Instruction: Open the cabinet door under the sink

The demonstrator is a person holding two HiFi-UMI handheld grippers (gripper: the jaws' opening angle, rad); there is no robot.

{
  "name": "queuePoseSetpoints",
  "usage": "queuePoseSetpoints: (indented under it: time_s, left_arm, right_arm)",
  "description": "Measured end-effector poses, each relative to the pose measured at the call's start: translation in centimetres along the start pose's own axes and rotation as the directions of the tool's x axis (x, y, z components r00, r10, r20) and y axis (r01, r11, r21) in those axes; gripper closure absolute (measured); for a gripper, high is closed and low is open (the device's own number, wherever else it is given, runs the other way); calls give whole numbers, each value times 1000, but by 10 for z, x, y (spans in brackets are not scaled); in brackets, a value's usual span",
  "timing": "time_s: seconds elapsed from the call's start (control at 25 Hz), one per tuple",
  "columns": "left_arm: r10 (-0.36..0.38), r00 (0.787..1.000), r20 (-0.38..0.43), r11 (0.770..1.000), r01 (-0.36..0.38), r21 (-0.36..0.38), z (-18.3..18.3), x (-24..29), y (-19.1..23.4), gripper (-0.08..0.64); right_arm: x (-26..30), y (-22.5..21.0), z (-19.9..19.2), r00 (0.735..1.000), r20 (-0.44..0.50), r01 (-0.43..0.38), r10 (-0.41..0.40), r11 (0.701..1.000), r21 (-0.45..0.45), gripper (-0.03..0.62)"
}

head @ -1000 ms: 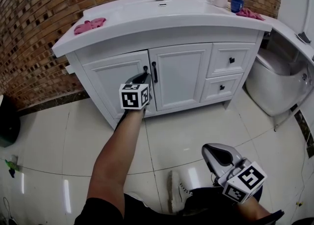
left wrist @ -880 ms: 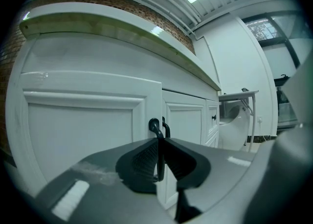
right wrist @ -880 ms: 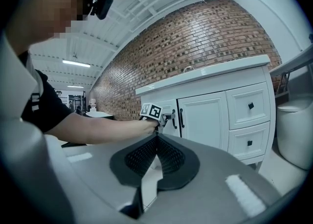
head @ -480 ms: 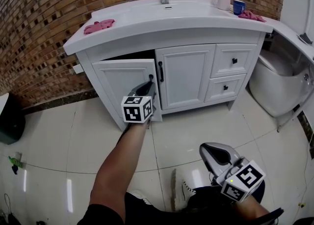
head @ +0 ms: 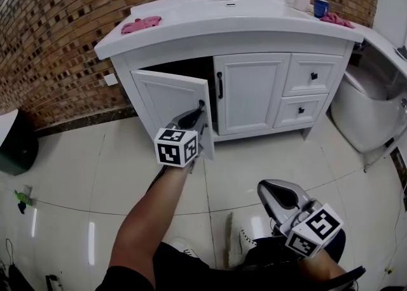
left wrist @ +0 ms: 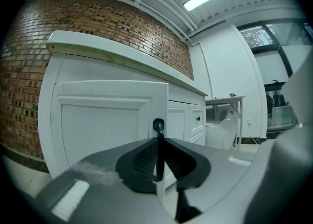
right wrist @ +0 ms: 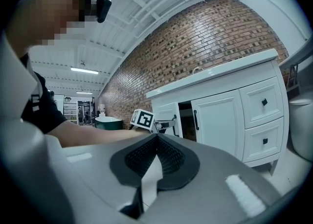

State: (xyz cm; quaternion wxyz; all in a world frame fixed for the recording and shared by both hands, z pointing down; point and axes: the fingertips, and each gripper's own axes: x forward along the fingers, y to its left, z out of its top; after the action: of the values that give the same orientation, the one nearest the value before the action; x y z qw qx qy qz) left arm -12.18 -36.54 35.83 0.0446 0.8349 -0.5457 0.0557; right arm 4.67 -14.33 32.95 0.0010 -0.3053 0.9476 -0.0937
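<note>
My left claw (left wrist: 159, 145) pinches the thin black bar handle (left wrist: 158, 125) of the white panelled cabinet door (head: 166, 100), which stands part-open at centre frame under the white sink top (head: 191, 29). The hold is narrow, so pulling off the hinge arc could slip it. The pale tiled floor (head: 82, 169) at lower left leaves swing room. My right claw (head: 273, 193), closed and empty, hangs at lower right, well apart.

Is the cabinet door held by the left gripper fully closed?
No, the door stands swung outward at an angle, with the left gripper shut on its handle.
</note>
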Motion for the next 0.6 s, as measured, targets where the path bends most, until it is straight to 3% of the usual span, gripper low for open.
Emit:
queuePoseSetpoints:
  time_s: [0.28,0.6]
  left_arm:
    - [12,1000,7,999,-11,-39,-5,-26,0,522]
    - [11,1000,-19,999,-12,-32,-14,-65,1,522]
  right_arm:
    - [4,8,-3,1000,3,-18,18,1000,-11,584]
    - [12,25,-7,998,20,-60,60,998,17,584]
